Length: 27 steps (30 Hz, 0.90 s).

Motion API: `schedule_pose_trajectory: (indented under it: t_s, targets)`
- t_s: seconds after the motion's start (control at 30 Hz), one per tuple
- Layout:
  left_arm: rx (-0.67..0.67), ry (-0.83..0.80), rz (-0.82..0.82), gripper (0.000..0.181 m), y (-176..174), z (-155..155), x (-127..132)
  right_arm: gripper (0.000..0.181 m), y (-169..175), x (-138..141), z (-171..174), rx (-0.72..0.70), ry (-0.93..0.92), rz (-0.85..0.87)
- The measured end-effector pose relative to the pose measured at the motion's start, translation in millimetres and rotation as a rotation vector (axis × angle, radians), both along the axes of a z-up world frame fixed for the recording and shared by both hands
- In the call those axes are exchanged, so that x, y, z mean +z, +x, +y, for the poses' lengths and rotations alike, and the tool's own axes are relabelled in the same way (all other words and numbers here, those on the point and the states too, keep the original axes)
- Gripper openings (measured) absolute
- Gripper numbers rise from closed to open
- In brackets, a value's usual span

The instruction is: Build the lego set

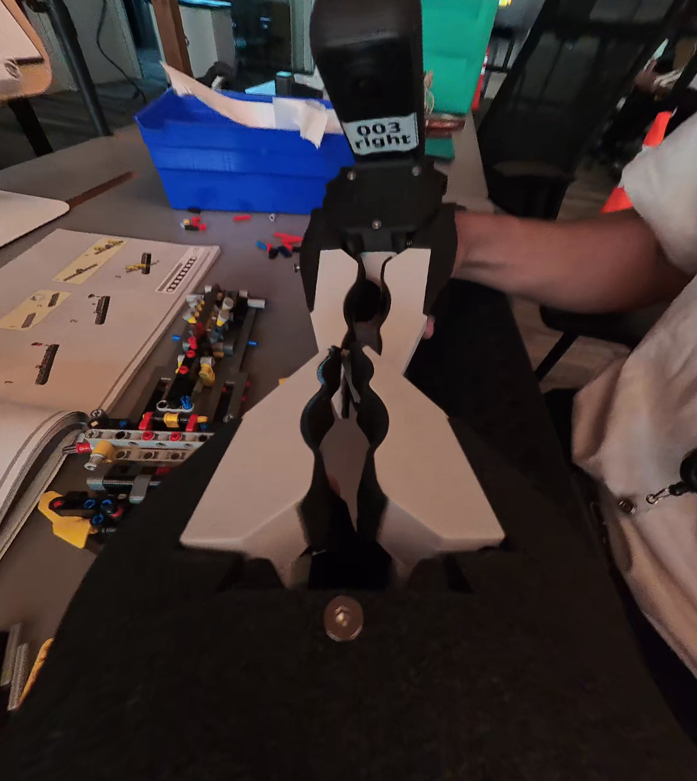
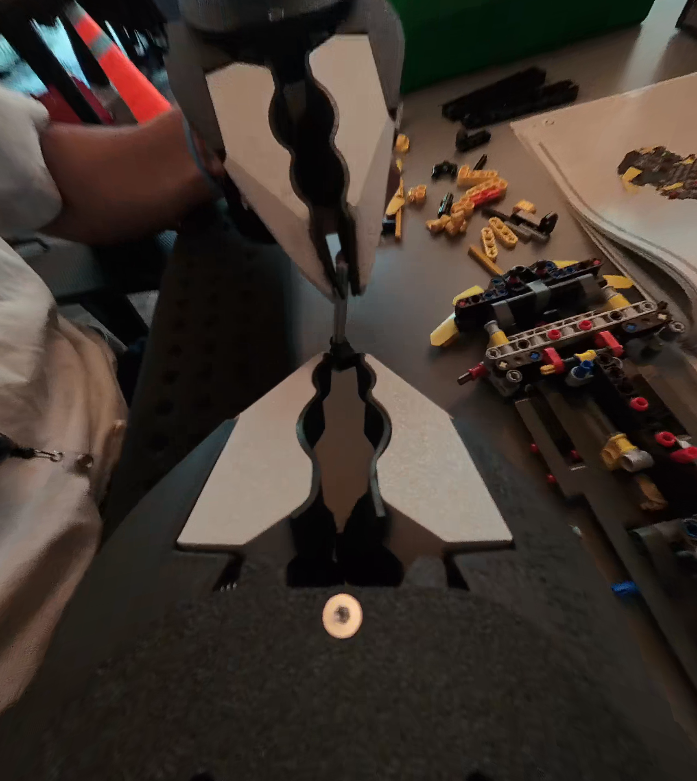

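My left gripper (image 1: 344, 363) and right gripper (image 2: 340, 359) meet tip to tip above the table's near edge. The left gripper, also in the right wrist view (image 2: 344, 283), is shut on a thin grey axle (image 2: 340, 315). The right gripper, also in the left wrist view (image 1: 361, 334), is shut on a small black connector (image 2: 340, 350) at the axle's other end. The axle shows between my left fingers (image 1: 348, 386). The part-built black, grey and yellow lego model (image 1: 194, 380) (image 2: 570, 346) lies on the table beside the open instruction booklet (image 1: 63, 317) (image 2: 655, 190).
A blue bin (image 1: 245, 160) with paper stands at the back. Loose red and blue pins (image 1: 279, 243) lie in front of it. Yellow and black loose parts (image 2: 473, 198) and black beams (image 2: 507, 99) lie near a green bin (image 2: 507, 34). A person's forearm (image 1: 549, 253) is close.
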<state>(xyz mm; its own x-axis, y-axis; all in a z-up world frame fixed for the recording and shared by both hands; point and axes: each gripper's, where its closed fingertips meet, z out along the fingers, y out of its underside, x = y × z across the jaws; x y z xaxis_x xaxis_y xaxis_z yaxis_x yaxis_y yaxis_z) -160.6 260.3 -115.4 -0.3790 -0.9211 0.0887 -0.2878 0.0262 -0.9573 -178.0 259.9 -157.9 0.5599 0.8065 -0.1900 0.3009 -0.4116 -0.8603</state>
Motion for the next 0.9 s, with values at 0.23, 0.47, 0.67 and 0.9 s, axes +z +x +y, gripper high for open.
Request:
schedule_pose_trajectory:
  t_s: [0.23, 0.47, 0.67, 0.9]
  targets:
    - [-0.034, 0.194, -0.029, 0.004, 0, -9, -15, 0.008, -5, -13, -3, 0.046, 0.022, -0.082]
    - [-0.032, 0.209, -0.035, 0.004, -5, -10, -20, 0.007, 0, -17, -5, 0.041, -0.005, -0.055]
    - [0.036, 0.301, -0.067, 0.004, -3, -4, -21, 0.009, 13, -15, 10, -0.068, 0.01, -0.032]
    - [0.206, 0.744, -0.333, 0.003, -3, -7, 14, 0.034, 26, 40, 8, -0.088, -0.12, 0.486]
